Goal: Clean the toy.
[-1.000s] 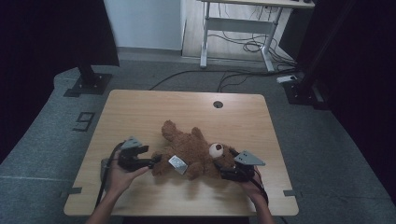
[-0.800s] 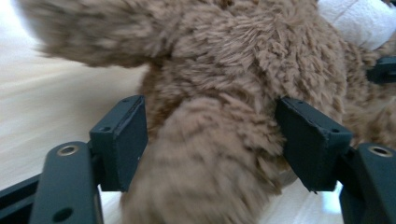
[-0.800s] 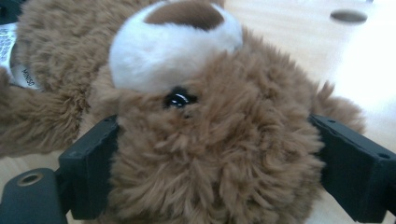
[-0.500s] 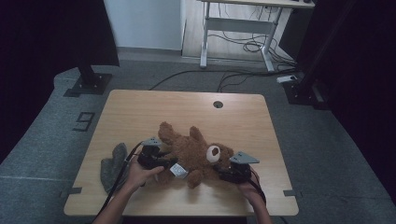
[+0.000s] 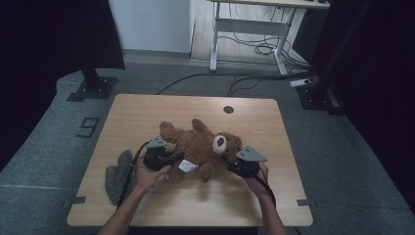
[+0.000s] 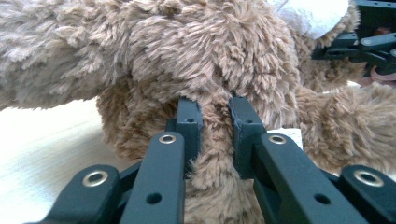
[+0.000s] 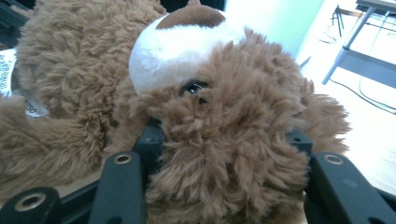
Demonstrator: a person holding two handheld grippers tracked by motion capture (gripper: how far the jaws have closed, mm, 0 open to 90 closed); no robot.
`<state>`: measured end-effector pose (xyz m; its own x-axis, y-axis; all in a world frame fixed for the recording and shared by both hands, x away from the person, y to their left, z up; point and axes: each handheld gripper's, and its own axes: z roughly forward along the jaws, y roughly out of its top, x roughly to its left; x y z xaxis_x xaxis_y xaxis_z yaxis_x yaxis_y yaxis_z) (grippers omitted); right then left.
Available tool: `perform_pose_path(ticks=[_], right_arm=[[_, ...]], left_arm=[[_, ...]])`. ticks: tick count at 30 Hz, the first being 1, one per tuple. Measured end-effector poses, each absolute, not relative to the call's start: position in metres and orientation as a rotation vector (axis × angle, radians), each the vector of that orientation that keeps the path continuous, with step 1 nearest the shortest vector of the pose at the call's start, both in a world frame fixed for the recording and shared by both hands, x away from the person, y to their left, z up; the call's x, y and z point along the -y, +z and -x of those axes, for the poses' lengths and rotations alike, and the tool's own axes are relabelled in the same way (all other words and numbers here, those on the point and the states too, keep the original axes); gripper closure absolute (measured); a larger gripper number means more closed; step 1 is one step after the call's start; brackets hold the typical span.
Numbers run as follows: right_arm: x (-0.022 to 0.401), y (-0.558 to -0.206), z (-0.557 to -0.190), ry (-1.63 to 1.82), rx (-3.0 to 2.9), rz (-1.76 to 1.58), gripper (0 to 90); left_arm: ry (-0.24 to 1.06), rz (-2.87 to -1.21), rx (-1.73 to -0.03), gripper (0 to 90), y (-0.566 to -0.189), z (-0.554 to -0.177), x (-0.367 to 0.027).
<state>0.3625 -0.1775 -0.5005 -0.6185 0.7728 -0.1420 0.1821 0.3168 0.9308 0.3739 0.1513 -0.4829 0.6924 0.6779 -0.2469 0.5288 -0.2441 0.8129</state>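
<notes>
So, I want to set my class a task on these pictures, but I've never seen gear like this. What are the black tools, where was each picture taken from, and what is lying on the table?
No machine here: a person holds a hand tool with two black jaws in each hand. The high view looks down from above on the wooden table. The other two pictures come from small cameras riding on each tool, looking along its jaws.

A brown teddy bear lies on the table, with a grey cloth at its left. The left gripper has just closed on a fold of the bear's fur. The right gripper has been closing around the bear's head, which sits between its jaws.
</notes>
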Motion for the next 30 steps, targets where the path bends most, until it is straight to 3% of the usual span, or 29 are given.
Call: perform_pose_path(ticks=[5,14,17,21,30], right_arm=[[0.177,-0.517,-0.384,1.34,-2.03,-0.825,45.1],[0.184,-0.528,-0.387,1.364,-2.034,-0.858,37.5],[0.185,-0.528,-0.386,1.355,-2.032,-0.865,29.4],[0.19,-0.523,-0.38,1.371,-1.993,-0.91,17.9],[0.207,-0.505,-0.349,1.455,-1.92,-0.932,16.1]], left_arm=[[0.207,-1.926,-0.98,76.9,-0.491,-0.378,-0.153],[0.183,-1.921,-0.994,73.6,-0.496,-0.379,-0.15],[0.192,-1.929,-0.999,65.0,-0.495,-0.378,-0.151],[0.211,-1.905,-0.993,38.1,-0.484,-0.371,-0.16],[0.294,-1.905,-0.943,32.2,-0.46,-0.345,-0.179]])
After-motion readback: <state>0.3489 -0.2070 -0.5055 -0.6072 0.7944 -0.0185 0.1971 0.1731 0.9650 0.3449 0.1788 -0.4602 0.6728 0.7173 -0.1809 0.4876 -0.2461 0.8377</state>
